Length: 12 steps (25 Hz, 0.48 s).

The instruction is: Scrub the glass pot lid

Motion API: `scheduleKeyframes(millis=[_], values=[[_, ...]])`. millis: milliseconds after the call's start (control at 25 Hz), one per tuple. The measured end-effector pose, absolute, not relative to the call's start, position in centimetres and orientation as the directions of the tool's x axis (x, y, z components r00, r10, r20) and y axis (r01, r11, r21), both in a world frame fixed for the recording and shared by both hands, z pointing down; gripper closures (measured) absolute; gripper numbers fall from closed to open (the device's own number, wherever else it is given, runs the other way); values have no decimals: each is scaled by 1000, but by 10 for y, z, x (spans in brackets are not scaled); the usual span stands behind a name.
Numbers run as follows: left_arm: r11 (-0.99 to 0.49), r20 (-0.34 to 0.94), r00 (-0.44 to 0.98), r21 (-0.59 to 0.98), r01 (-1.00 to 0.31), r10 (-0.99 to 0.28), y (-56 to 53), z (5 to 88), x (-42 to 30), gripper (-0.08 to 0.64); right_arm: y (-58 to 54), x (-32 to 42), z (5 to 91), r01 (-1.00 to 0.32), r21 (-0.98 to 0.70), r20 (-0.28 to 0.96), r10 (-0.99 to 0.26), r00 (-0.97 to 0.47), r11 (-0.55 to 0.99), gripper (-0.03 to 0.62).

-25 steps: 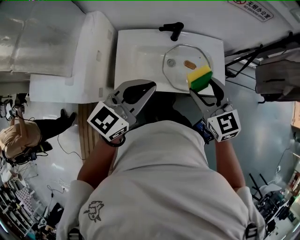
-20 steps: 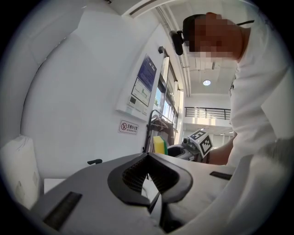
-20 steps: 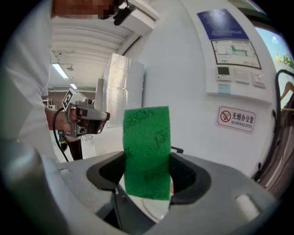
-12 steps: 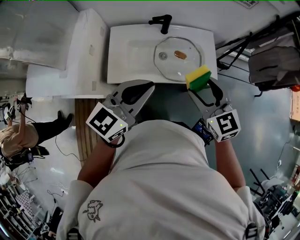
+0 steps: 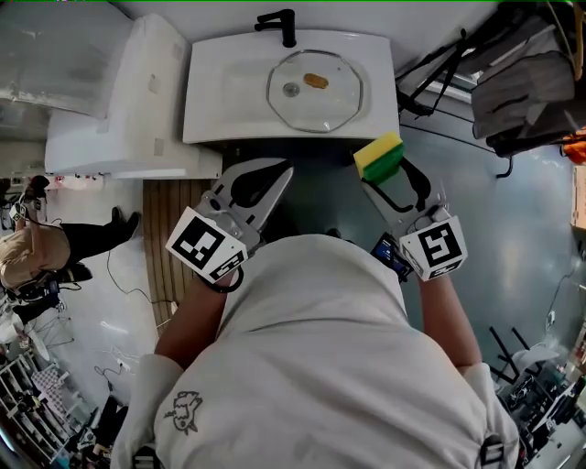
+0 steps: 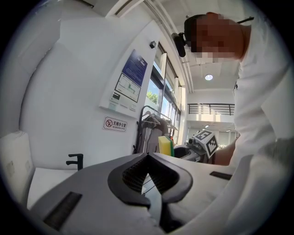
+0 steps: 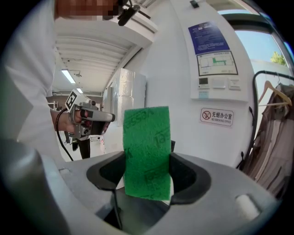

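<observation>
The person's white-shirted torso [image 5: 311,366] filled the lower half of the head view, with both forearms reaching forward. Beyond them stood a white cabinet [image 5: 119,101] on the left and, just beside it, a white washbasin [image 5: 211,101] against the wall. At the far right a rack of hanging clothes [image 5: 522,82] stood well apart from the basin.

The glass pot lid [image 5: 316,92] lay flat in the bowl of the basin, covering the drain [image 5: 291,89], which showed through the glass. A small brown oval [image 5: 316,81] sat near the lid's middle; it was too small to tell what it was. Neither gripper touched the lid, and both hung short of the basin's front edge.

The left gripper [image 5: 286,168] pointed toward the basin with its jaws pressed fully together and nothing between them; the left gripper view showed the ribbed pads [image 6: 138,172] meeting at the tip. The right gripper [image 5: 380,176] was clamped on a sponge [image 5: 377,154], yellow on one face and green on the other, standing on edge between the jaws. In the right gripper view its green scouring face [image 7: 147,151] was turned to the camera.

A black faucet [image 5: 277,23] rose at the back rim of the basin, behind the lid.
</observation>
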State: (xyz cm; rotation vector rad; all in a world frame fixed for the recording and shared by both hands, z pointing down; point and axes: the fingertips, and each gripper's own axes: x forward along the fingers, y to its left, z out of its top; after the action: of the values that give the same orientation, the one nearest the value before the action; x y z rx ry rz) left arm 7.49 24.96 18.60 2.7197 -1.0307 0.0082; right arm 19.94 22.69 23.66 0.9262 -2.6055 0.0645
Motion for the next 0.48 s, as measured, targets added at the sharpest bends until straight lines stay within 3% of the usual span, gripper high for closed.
scheduleKeyframes(millis=[480], values=[[-648,96,667,173,-742,-739,347,181,149,561,320,287,239,-559,61,332,-545,-770,827,298]])
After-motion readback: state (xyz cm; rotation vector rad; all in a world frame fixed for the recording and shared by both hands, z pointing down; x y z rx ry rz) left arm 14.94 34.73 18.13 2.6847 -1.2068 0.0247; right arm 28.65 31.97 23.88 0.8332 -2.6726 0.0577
